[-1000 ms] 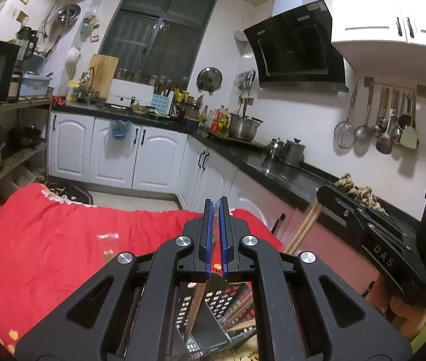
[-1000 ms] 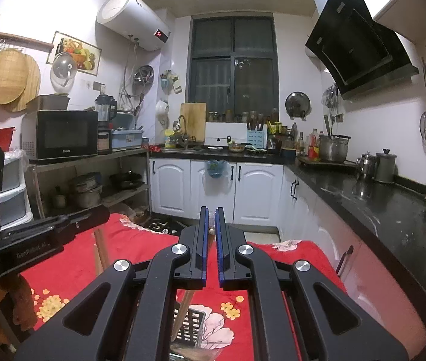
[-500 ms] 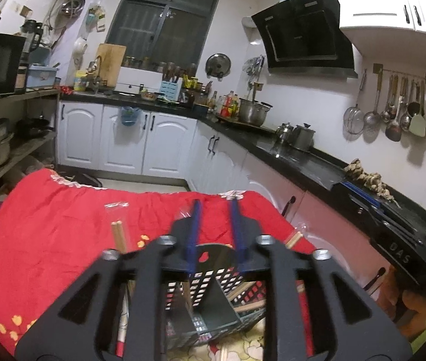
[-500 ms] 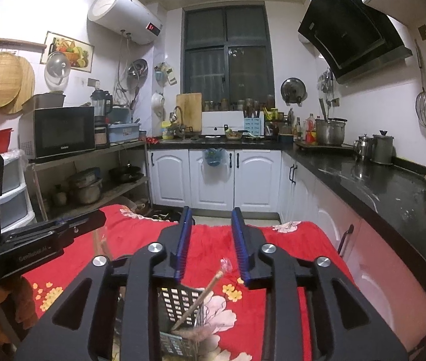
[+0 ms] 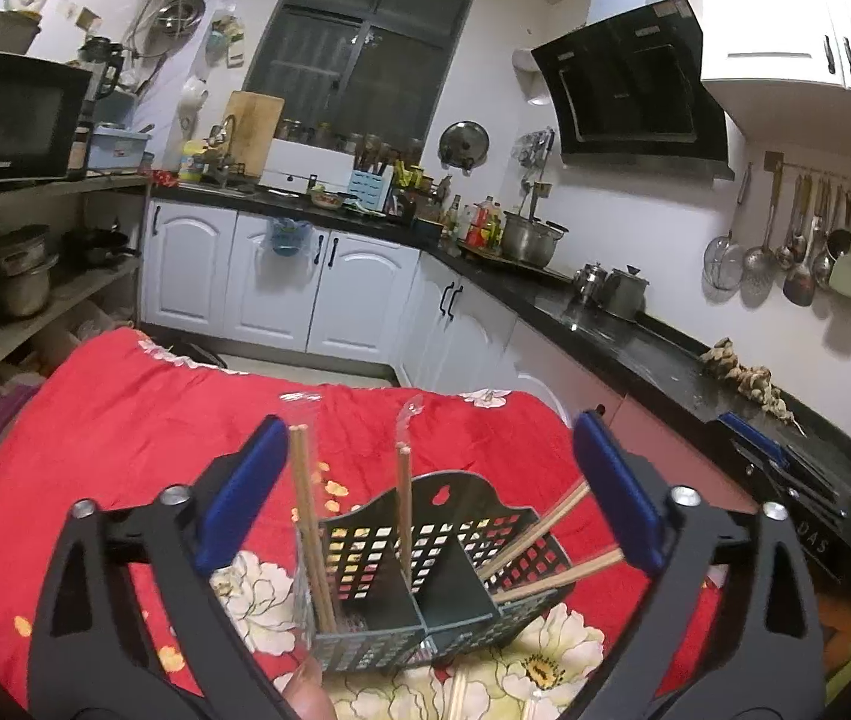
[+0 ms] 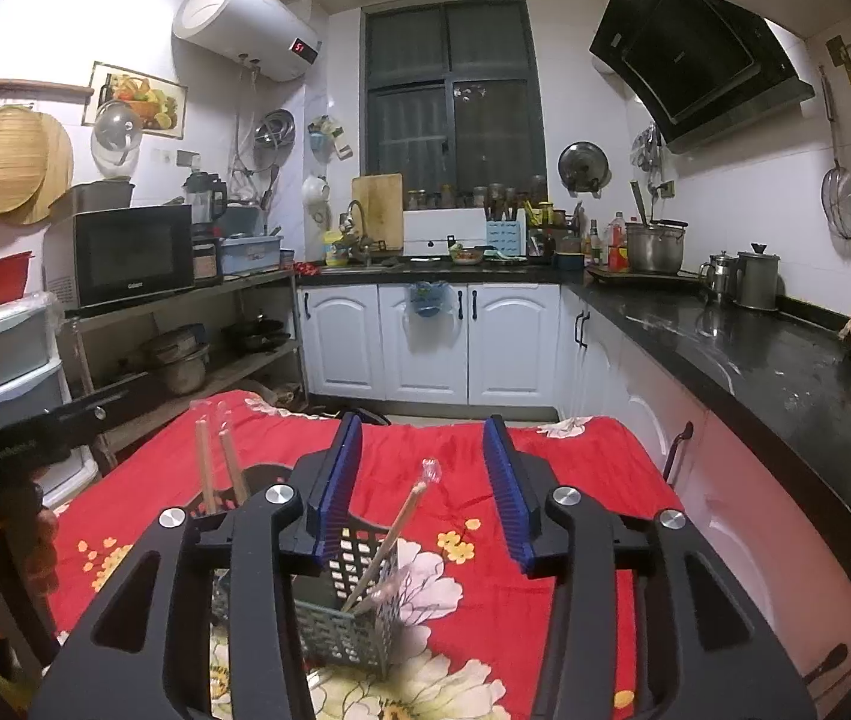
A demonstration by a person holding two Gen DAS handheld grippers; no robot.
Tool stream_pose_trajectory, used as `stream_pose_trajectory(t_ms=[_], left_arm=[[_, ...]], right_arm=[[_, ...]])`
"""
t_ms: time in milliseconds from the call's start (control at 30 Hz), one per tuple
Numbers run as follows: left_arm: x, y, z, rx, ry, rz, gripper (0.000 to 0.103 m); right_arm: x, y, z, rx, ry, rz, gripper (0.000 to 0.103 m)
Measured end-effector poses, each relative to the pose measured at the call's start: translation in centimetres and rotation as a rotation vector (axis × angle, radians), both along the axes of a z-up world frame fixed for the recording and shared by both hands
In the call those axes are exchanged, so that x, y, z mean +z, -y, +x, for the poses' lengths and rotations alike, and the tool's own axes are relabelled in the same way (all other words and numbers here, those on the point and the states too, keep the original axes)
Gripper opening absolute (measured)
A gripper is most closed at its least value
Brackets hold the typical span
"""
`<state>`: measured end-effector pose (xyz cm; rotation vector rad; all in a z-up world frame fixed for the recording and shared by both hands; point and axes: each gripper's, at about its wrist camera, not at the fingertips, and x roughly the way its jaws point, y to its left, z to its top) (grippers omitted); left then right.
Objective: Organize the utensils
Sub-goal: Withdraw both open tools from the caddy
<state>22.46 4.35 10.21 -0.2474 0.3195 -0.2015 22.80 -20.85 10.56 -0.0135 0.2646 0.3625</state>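
A dark grey perforated utensil basket (image 5: 425, 564) with a middle divider stands on the red flowered cloth (image 5: 125, 420). Wooden chopsticks (image 5: 308, 528) in clear wrappers stand in its left part, one (image 5: 404, 510) by the divider, and two (image 5: 545, 552) lean out to the right. My left gripper (image 5: 425, 498) is open and empty, just above and behind the basket. In the right wrist view the basket (image 6: 353, 600) holds a leaning chopstick (image 6: 389, 540) and two upright chopsticks (image 6: 218, 468). My right gripper (image 6: 422, 492) is open and empty over the basket.
More chopsticks (image 5: 458, 690) lie on the cloth in front of the basket. A black countertop (image 6: 755, 360) runs along the right, white cabinets (image 6: 425, 342) stand behind, and a shelf with a microwave (image 6: 125, 252) is at the left. The left gripper's body (image 6: 17, 444) shows at the left edge.
Both grippers have opened from shut and let go of their chopsticks, which now stand in the basket. Both jaws have kept widening.
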Motion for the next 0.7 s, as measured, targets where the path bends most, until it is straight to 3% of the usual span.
stream_pose_trajectory(t_ms=[233,700], left_arm=[[-1.0,-1.0,-1.8,0.013,-0.045,0.035,0.092],[-2.8,-2.3,-4.9,0.031,-0.098,0.016,0.092]], right_arm=[[-0.7,0.2,-1.9,0.017,-0.016,-0.009,0.051],[-3.4,-0.6,-4.2,0.049,-0.109,-0.025,0.053]])
